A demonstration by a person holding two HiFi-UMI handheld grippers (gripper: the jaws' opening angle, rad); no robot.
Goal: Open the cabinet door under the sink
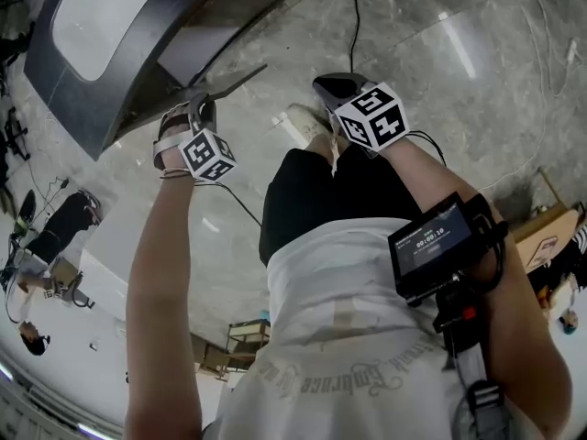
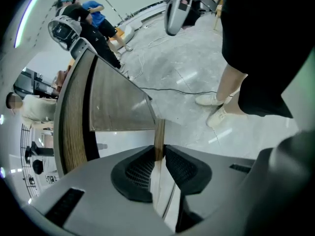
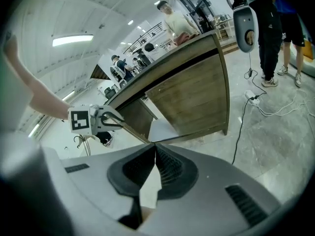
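Note:
The cabinet (image 3: 194,100) under the dark sink counter (image 1: 83,81) has wood-grain fronts. Its door (image 1: 234,79) stands swung out from the cabinet, seen edge-on in the head view. My left gripper (image 1: 200,110) sits on the door's free edge. In the left gripper view that wooden edge (image 2: 159,134) runs between the two pads, and the left gripper (image 2: 160,154) is shut on it. The right gripper view shows the left gripper (image 3: 96,119) at the door from the side. My right gripper (image 1: 335,85) hangs above the floor to the right of the door, and the right gripper (image 3: 155,149) is shut and empty.
A black cable (image 1: 355,16) runs across the grey marble floor, with a power strip (image 3: 252,96) near the cabinet's corner. The wearer's shoes (image 2: 216,109) stand close to the door. Several people (image 3: 179,21) stand behind the counter. Wooden furniture (image 1: 243,337) is behind the wearer.

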